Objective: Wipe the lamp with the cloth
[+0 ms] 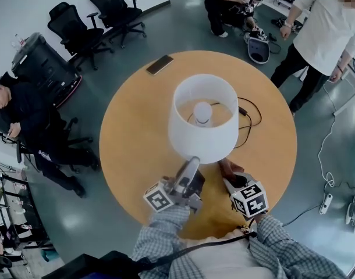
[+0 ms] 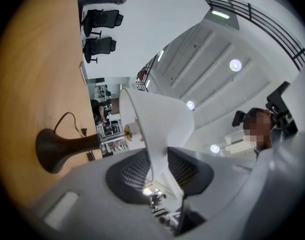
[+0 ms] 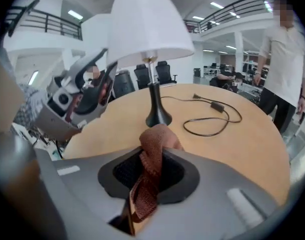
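Note:
The lamp has a white shade (image 1: 203, 118) and a dark base (image 3: 157, 116), and it stands in the middle of the round wooden table (image 1: 137, 138). My left gripper (image 1: 188, 168) is shut on the near rim of the lamp shade (image 2: 157, 129); the thin edge runs between its pads (image 2: 130, 174). A reddish-brown cloth (image 3: 155, 151) sticks up from my right gripper (image 3: 151, 171), which is shut on it. In the head view the right gripper (image 1: 233, 182) and the cloth (image 1: 229, 168) are just below the shade, to the right of the left gripper. The left gripper (image 3: 77, 101) also shows in the right gripper view.
The lamp's black cord (image 1: 250, 118) loops over the table to the right of the lamp. A phone (image 1: 159, 64) lies at the far table edge. A person stands at the far right (image 1: 323, 34), another sits at the left (image 1: 32, 121), and office chairs (image 1: 78, 31) stand beyond.

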